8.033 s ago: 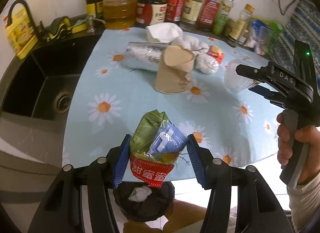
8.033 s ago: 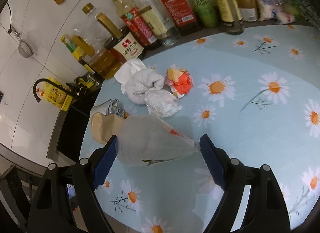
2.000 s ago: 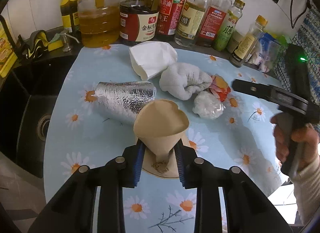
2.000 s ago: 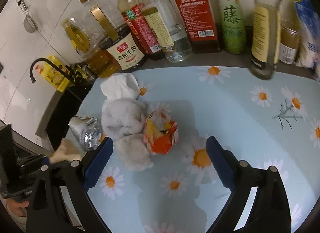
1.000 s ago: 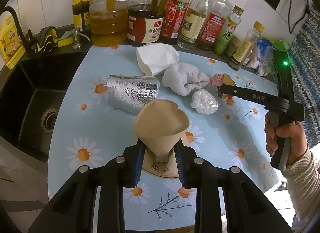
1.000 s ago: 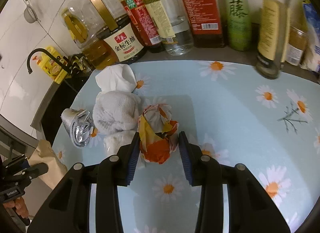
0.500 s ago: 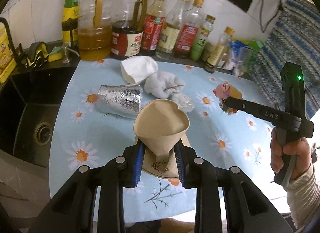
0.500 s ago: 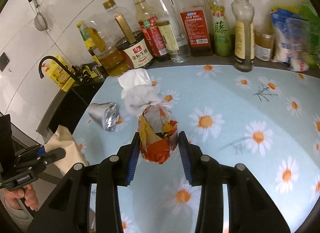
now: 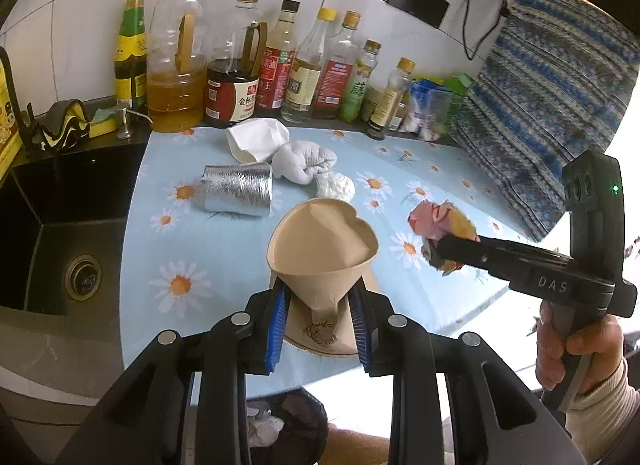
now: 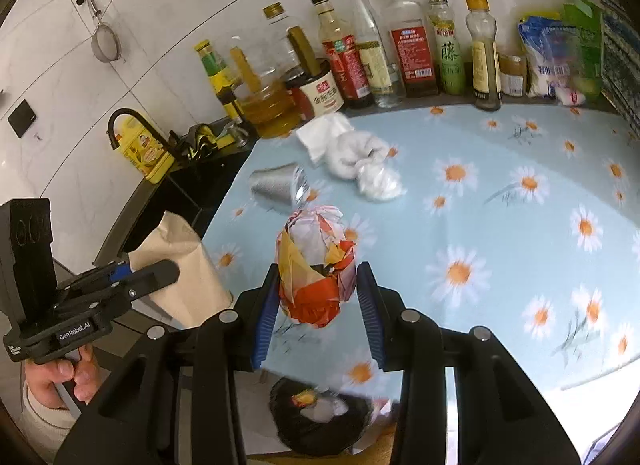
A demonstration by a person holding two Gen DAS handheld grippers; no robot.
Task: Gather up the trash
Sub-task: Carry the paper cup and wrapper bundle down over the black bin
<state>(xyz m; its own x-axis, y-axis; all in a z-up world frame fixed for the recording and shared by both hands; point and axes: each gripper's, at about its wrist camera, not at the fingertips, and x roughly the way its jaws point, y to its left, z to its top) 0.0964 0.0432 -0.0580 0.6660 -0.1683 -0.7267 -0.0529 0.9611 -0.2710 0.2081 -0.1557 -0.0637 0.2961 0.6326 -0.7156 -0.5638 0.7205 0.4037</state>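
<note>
Left tongs [image 9: 319, 325]: closed on the brown paper cup [image 9: 322, 253], lower centre of the left view; blue pads pinch its narrow end, mouth up. In the right view the same tongs [image 10: 132, 271] show at lower left, cup [image 10: 180, 265] in them, off the bench edge.
Right tongs [image 10: 318, 315]: clamped on the crumpled wrapper [image 10: 316, 261], red, yellow and white, centre of the right view. In the left view they [image 9: 444, 251] reach in from the right with the wrapper [image 9: 440, 221] at the tip.
Writing on tools: "DAS" on the right handle in the left view; "GenRobot.AI" on the left handle in the right view.
Cup print: a small dark leafy mark near its base; not legible.
Bench [image 9: 224, 249]: blue cloth with daisies.
Left on the bench: foil cup [image 9: 238, 189] on its side, white napkin [image 9: 256, 137], grey-white cloth wad [image 9: 304, 161], small clear plastic ball [image 9: 336, 187], all in the upper middle.
Bin [image 10: 320, 421]: black bag at the bottom edge, half hidden behind the tongs; white and red scraps inside, blurred.
Bottles [image 9: 280, 77]: a row along the wall; Chinese labels, one reads "金标", a green one "藤"; the rest too small.
Sink [image 9: 60, 245]: black, left edge, cut off by the frame.
Yellow pack [image 10: 140, 149]: behind the tap, print unreadable.
</note>
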